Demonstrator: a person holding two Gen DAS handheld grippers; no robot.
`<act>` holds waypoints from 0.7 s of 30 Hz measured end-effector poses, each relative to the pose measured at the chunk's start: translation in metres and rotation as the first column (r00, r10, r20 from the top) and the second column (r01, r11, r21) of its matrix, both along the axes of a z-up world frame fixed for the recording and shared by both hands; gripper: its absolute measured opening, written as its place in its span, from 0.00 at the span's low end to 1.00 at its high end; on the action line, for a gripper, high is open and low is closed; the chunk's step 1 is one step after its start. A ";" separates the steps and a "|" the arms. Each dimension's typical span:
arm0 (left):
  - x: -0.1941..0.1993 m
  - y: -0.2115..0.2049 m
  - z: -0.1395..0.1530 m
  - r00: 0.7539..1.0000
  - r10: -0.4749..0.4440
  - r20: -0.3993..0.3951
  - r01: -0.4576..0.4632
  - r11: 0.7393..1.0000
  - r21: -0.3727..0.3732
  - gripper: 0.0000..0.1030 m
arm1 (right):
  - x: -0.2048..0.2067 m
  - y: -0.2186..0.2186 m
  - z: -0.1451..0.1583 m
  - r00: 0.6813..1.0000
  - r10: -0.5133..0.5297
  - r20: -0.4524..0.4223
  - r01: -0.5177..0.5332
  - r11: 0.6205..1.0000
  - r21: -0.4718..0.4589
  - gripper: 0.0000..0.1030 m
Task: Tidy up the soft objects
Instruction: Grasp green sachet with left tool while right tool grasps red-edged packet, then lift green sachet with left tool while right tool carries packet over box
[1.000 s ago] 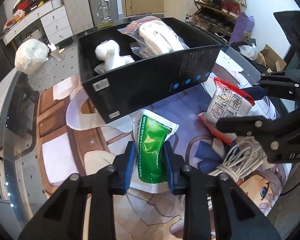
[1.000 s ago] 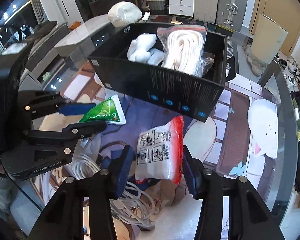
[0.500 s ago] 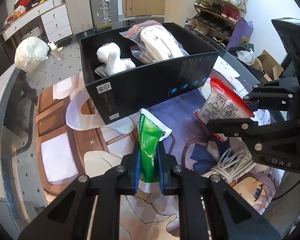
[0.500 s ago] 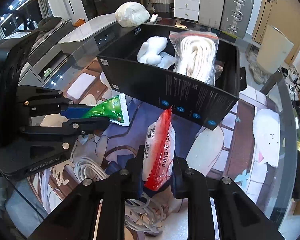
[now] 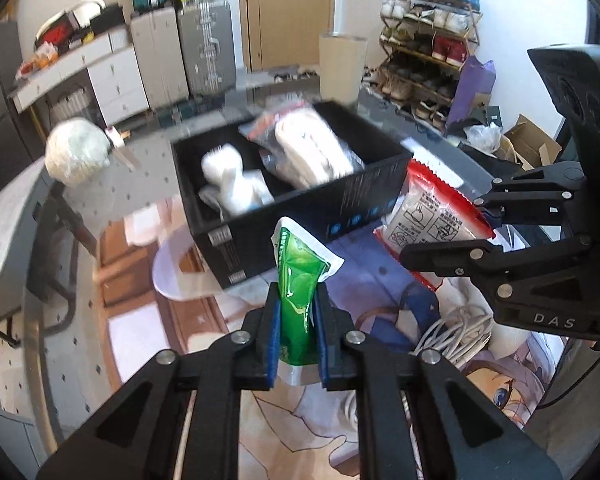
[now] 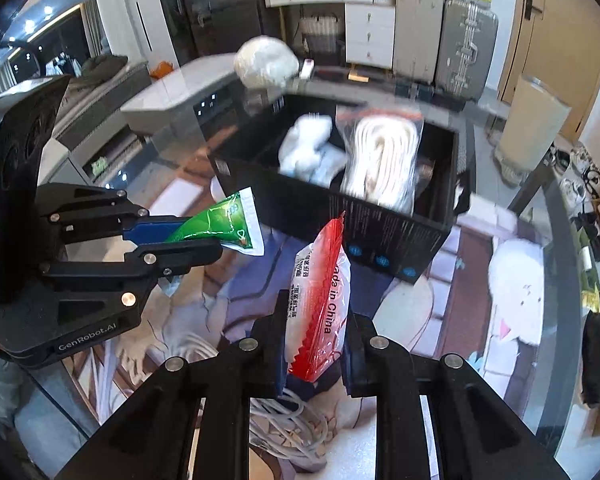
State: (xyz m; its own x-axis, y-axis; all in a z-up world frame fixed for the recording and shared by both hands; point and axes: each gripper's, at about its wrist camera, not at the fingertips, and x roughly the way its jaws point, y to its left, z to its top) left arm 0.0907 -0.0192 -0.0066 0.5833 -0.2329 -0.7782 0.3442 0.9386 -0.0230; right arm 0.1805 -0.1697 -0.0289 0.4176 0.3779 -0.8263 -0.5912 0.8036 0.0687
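My left gripper (image 5: 297, 308) is shut on a green and white pouch (image 5: 298, 280) and holds it above the table in front of the black box (image 5: 300, 204); the pouch also shows in the right wrist view (image 6: 220, 226). My right gripper (image 6: 315, 328) is shut on a red and white packet (image 6: 320, 296), lifted off the table; it shows in the left wrist view (image 5: 428, 216) too. The box (image 6: 380, 224) holds a white soft toy (image 5: 232, 180) and a bagged white rope (image 5: 312, 152).
A loose coil of white cable (image 5: 456, 328) lies on the printed table mat (image 5: 148, 332) under the grippers. A white bundle (image 5: 78, 152) sits at the table's far left. Suitcases, drawers and a shoe rack stand behind the table.
Both grippers, shut on their packets half a second ago, have lifted them off the table and raised them toward the box. One second ago both were open around the packets.
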 end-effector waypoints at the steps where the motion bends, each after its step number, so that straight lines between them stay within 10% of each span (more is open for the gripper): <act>1: -0.001 0.000 0.003 1.000 0.001 0.014 -0.002 1.000 0.004 0.12 | -0.002 -0.001 0.004 1.000 0.002 0.021 -0.002 1.000 0.017 0.19; 11: -0.022 0.018 0.049 0.961 0.049 0.273 -0.022 0.995 -0.100 0.12 | -0.031 -0.015 0.060 0.951 -0.041 0.306 -0.010 0.986 0.165 0.19; 21: -0.056 0.036 0.089 0.831 0.104 0.546 -0.023 0.988 -0.153 0.12 | -0.071 -0.034 0.098 0.832 -0.121 0.542 -0.043 0.959 0.280 0.19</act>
State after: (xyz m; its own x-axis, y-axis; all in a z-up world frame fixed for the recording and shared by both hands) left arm 0.0350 0.0168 0.0820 0.9222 -0.2592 -0.2871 0.2777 0.9603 0.0253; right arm 0.1091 -0.2033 0.0695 0.7884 0.5236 -0.3228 -0.5643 0.8246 -0.0407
